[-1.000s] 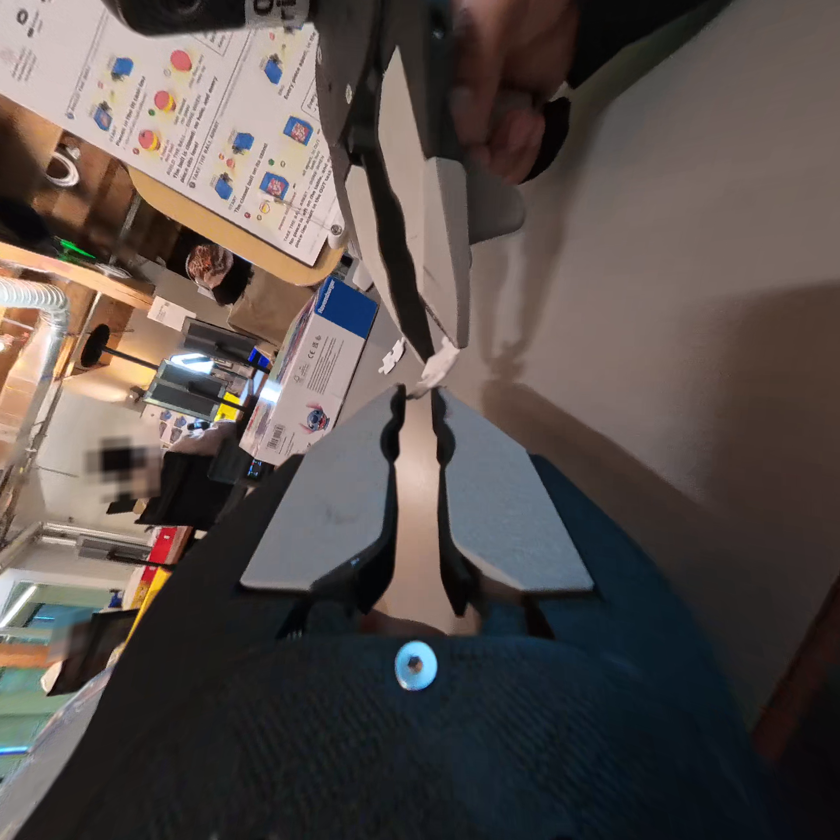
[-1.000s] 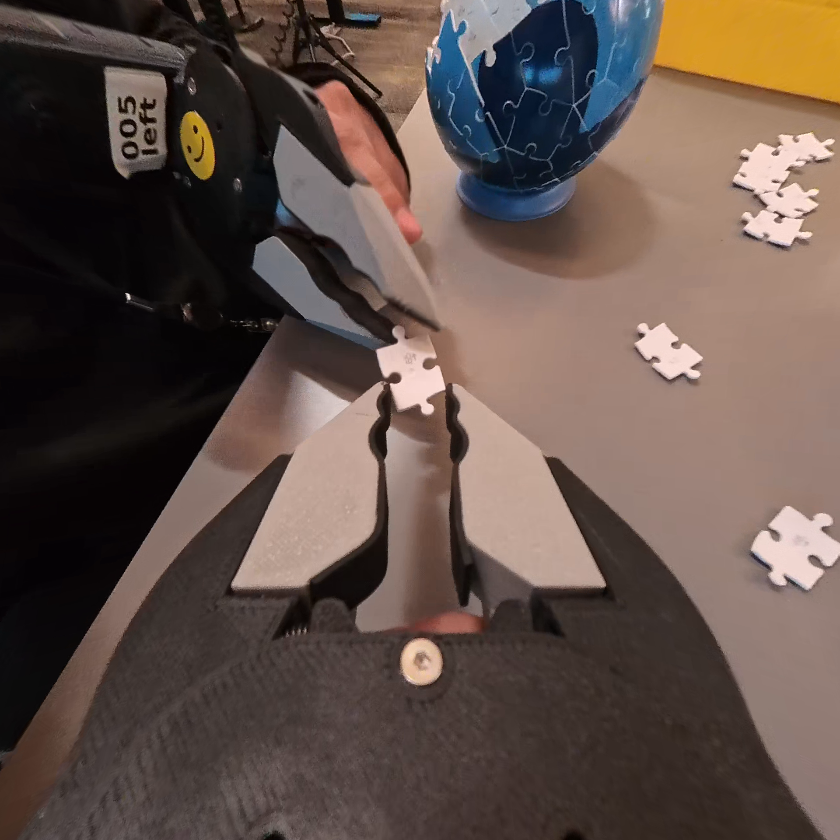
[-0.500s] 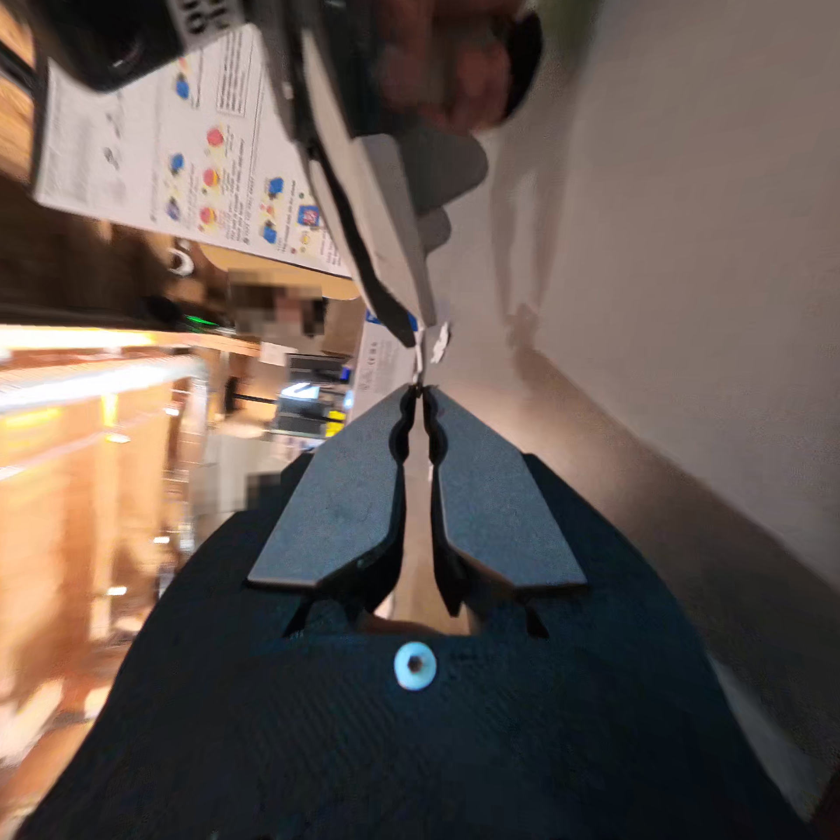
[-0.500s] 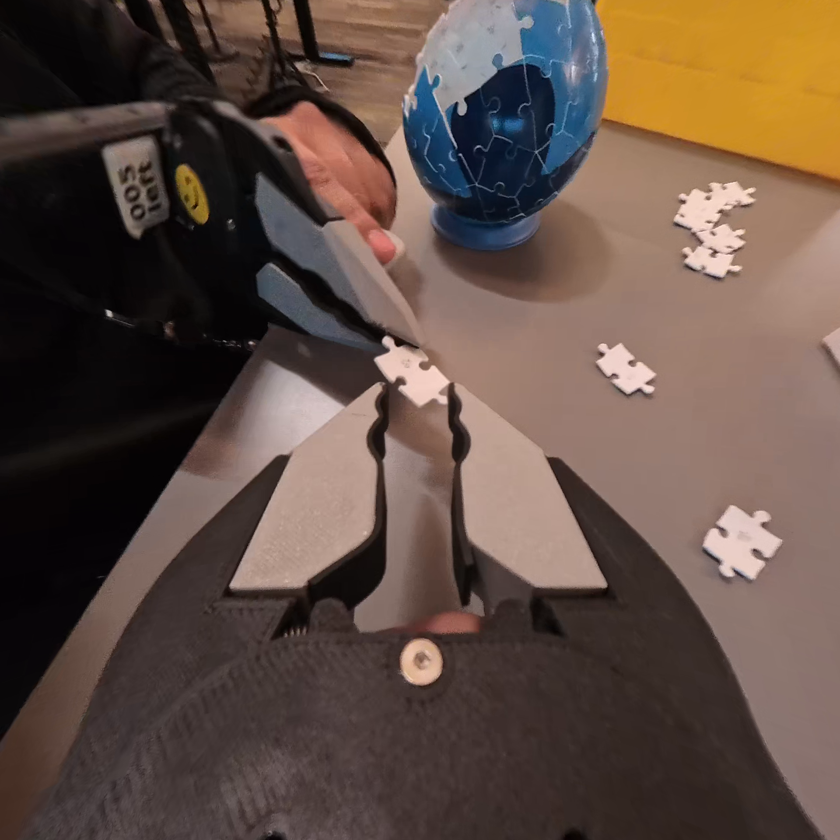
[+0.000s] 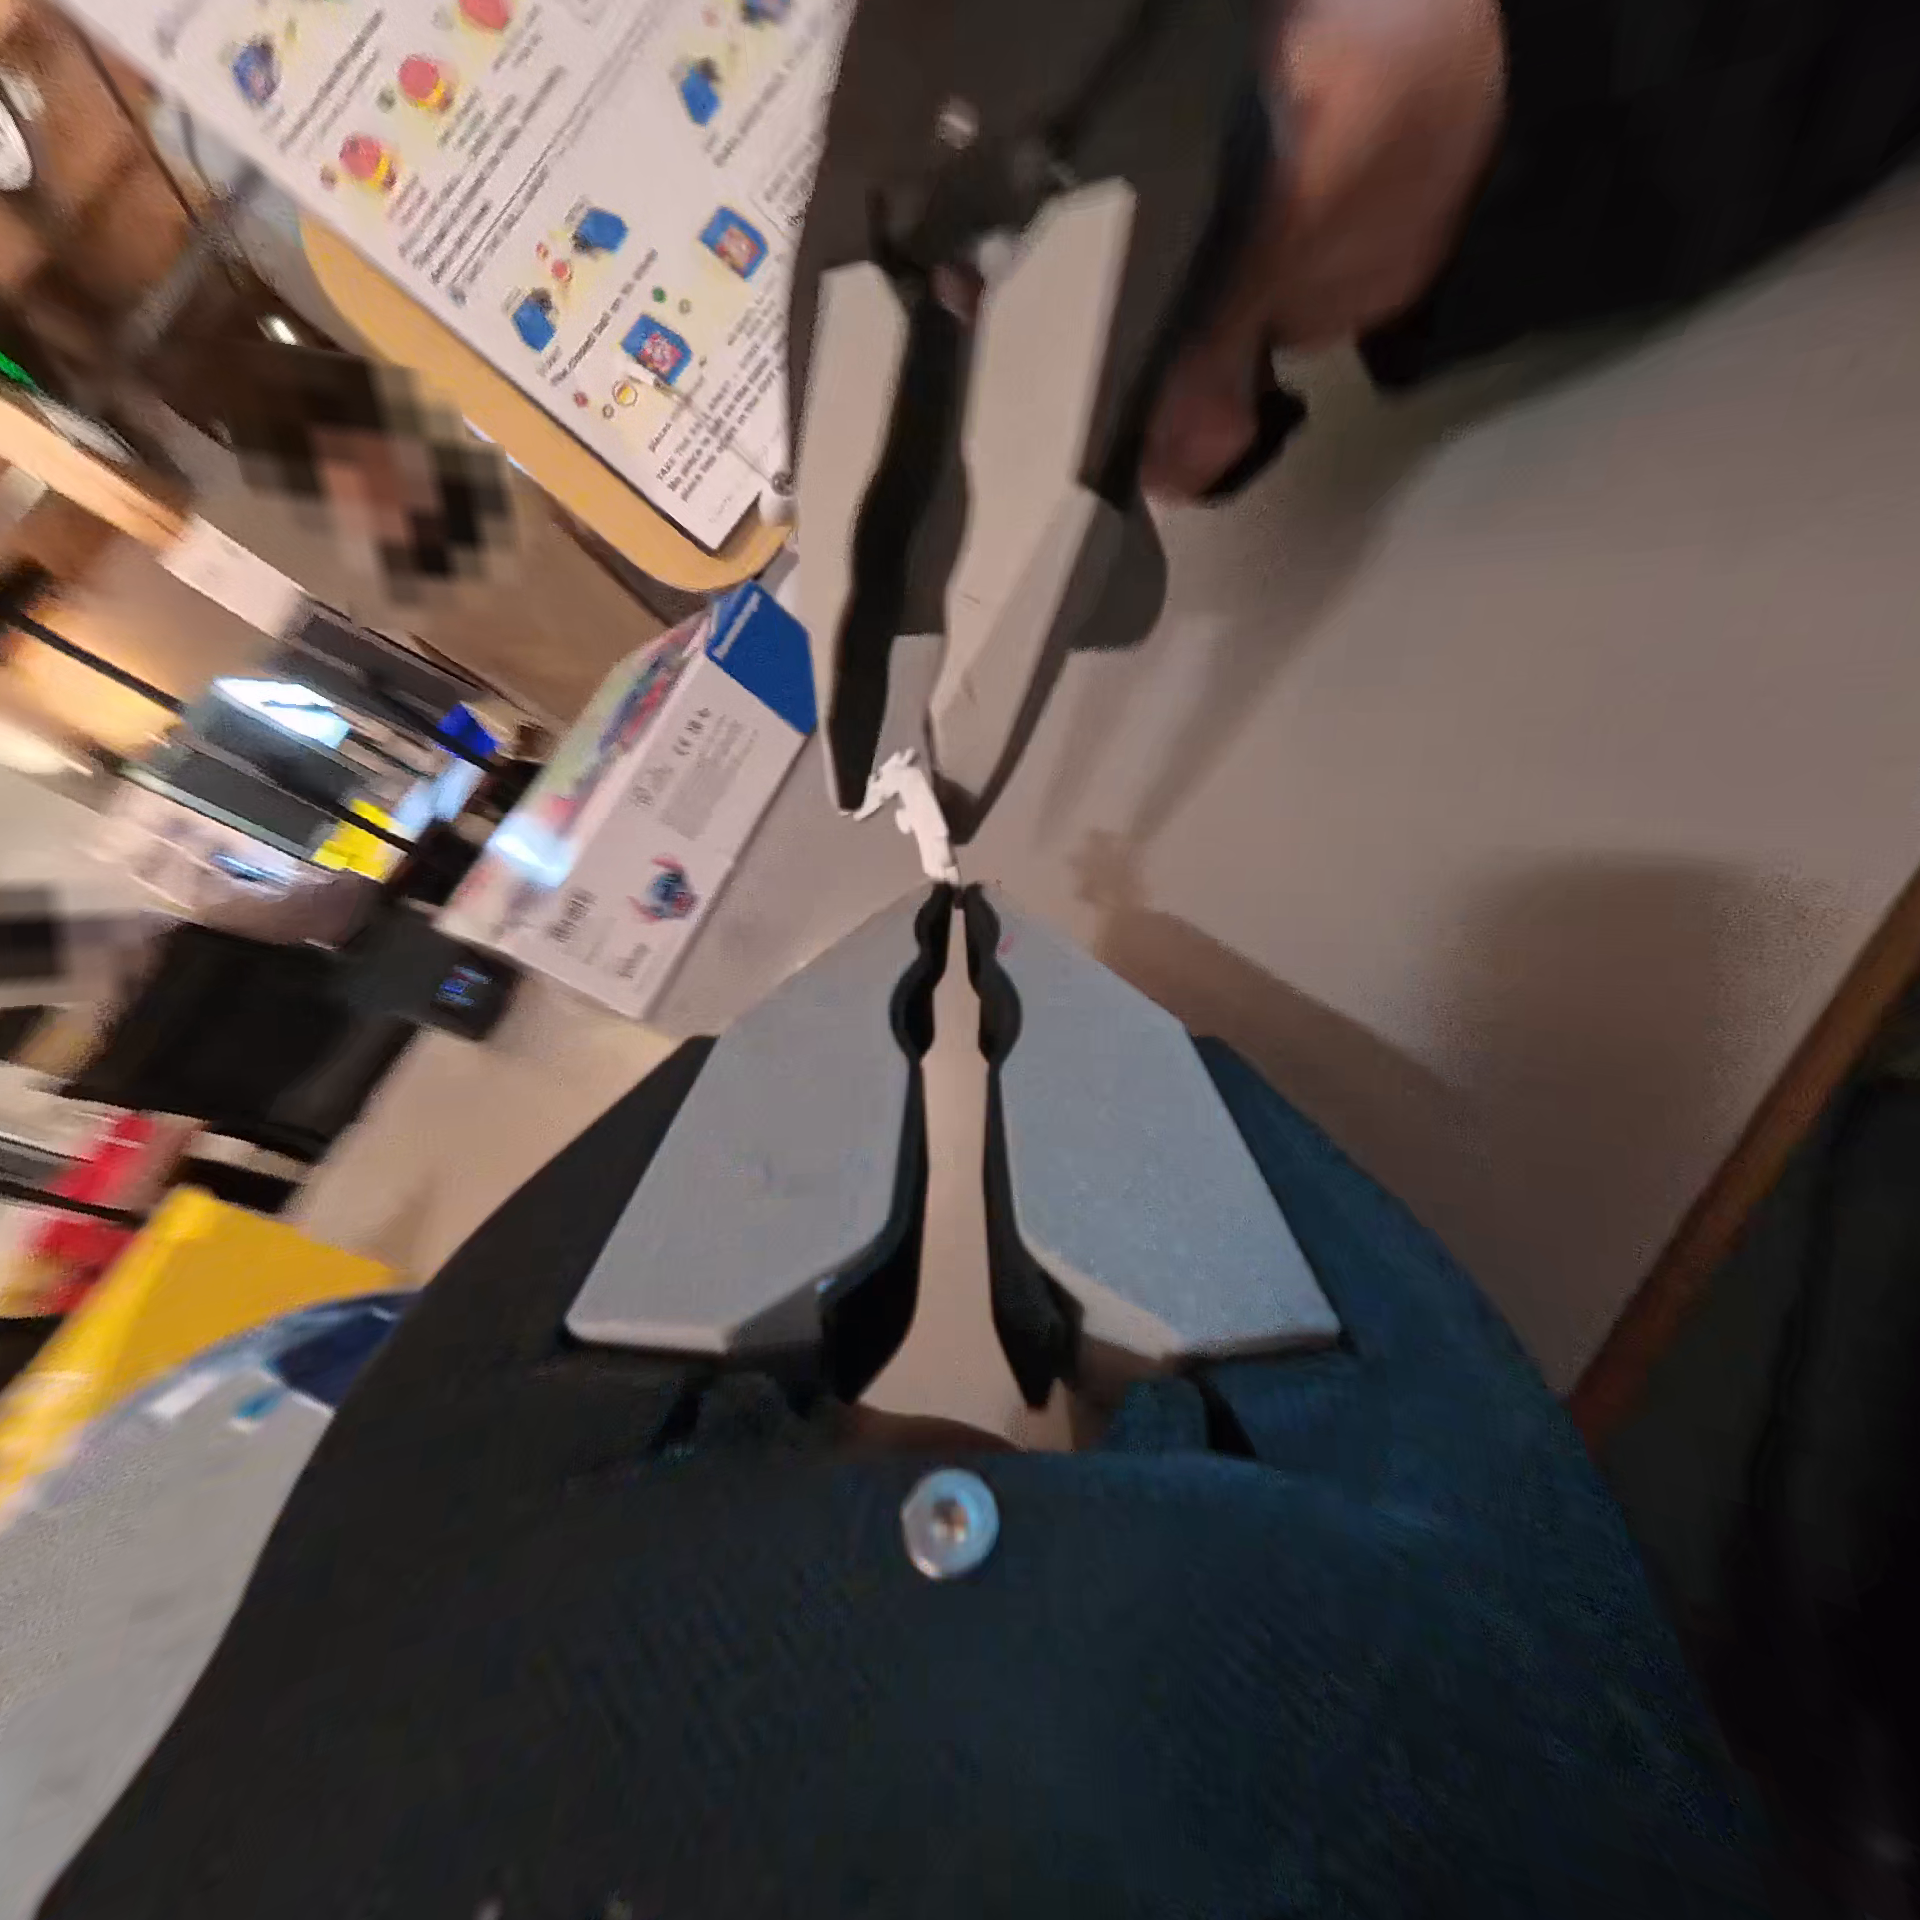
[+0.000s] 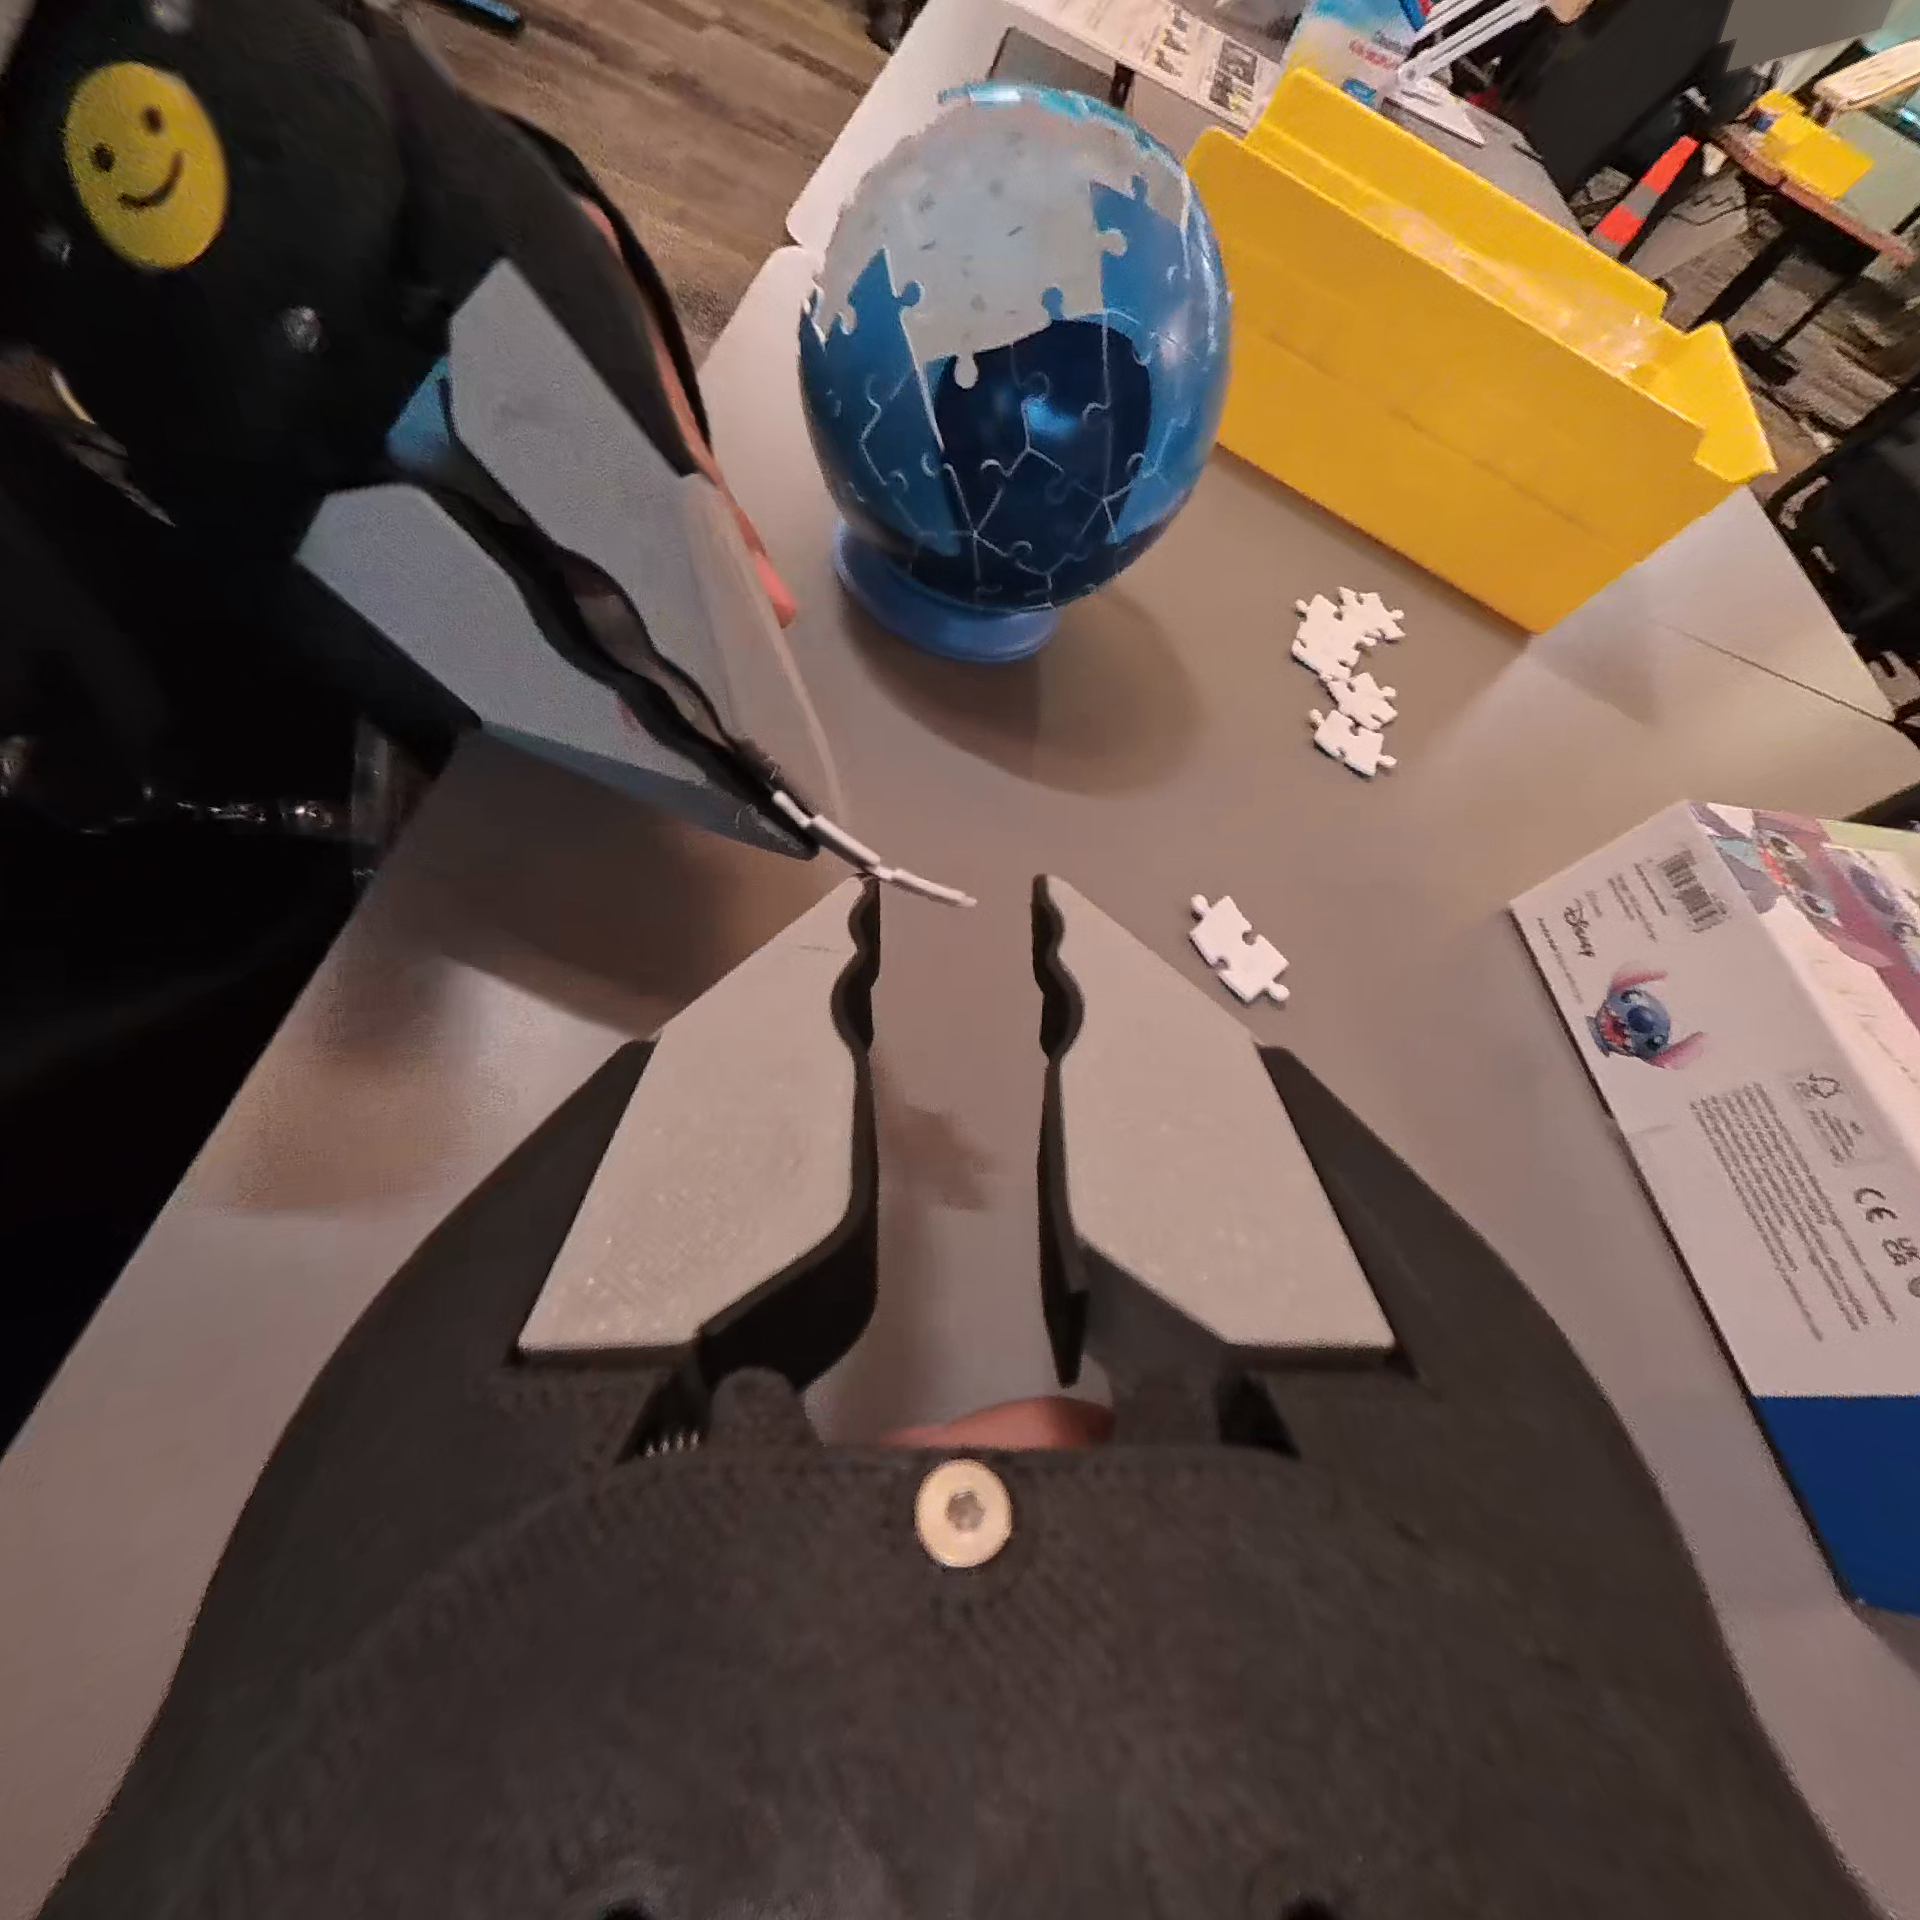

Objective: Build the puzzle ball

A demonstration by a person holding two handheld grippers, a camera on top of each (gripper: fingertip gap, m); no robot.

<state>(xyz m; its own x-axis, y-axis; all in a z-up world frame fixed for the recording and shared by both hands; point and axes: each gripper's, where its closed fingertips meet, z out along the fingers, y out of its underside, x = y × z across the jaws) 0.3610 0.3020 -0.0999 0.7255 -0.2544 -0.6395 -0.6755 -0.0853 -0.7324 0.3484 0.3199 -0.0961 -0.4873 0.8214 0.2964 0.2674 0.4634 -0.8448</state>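
Observation:
The blue puzzle ball (image 6: 1008, 364), partly built with an open gap in its shell, stands on a blue ring base at the back of the grey table (image 6: 1455, 935). My left gripper (image 5: 951, 896) is shut on the edge of a white puzzle piece (image 5: 914, 810) and holds it in the air. In the right wrist view it comes in from the left (image 6: 800, 821), with the piece (image 6: 914, 883) seen edge-on. My right gripper (image 6: 951, 883) is open, its tips on either side of the piece's free end without clamping it. It shows at the top of the left wrist view (image 5: 909, 805).
One loose white piece (image 6: 1242, 945) lies right of my right gripper, and a small cluster (image 6: 1345, 665) lies beside the ball. A yellow bin (image 6: 1455, 364) stands behind them. The puzzle box (image 6: 1766, 1143) lies at the right. An instruction sheet (image 5: 540, 208) is beyond the table. The tips of both grippers are at nearly the same place.
My left gripper's jaws have closed onto the piece. The piece has turned from flat to edge-on in the right wrist view. My right gripper has drawn back and risen.

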